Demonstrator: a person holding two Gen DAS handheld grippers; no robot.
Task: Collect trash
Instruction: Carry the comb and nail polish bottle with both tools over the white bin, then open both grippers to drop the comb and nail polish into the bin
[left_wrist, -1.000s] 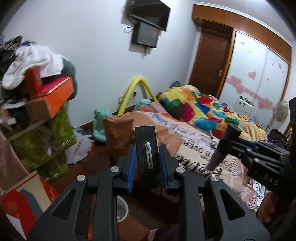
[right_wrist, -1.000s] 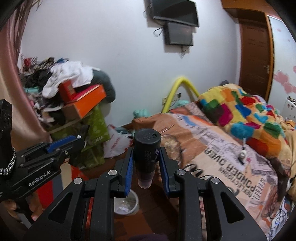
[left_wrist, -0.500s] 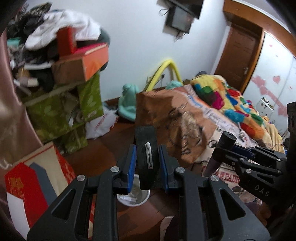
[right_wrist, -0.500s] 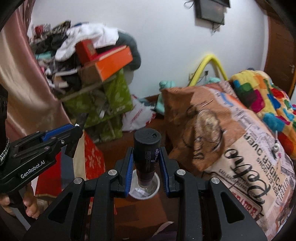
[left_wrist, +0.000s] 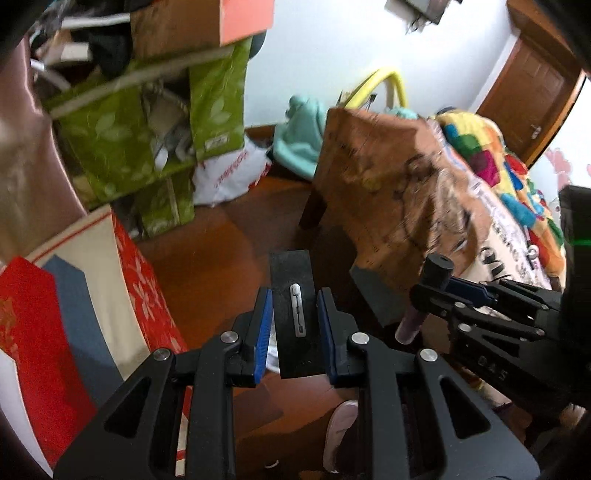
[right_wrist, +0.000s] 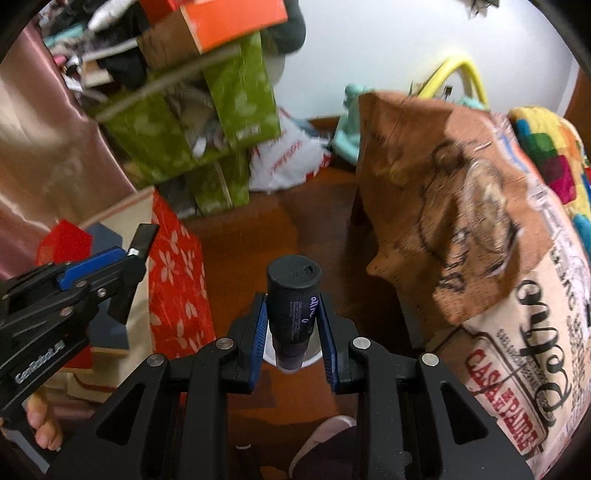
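Both pieces picked up, neither binned: left gripper (left_wrist: 294, 325) pinches black flat item (left_wrist: 294, 314), right gripper (right_wrist: 291, 332) pinches dark tube (right_wrist: 293, 295); white bin (right_wrist: 312, 356) below, probably, mostly hidden.

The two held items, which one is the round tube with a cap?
The dark tube in the right tool; it is cylindrical and capped, while the left tool holds a flat black slab.

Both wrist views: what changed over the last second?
Both grippers tipped down from the bed and wall toward the floor, closing on the white bin below them. Unchanged: left gripper shut on the flat black piece, right gripper shut on the dark tube. Nothing released.
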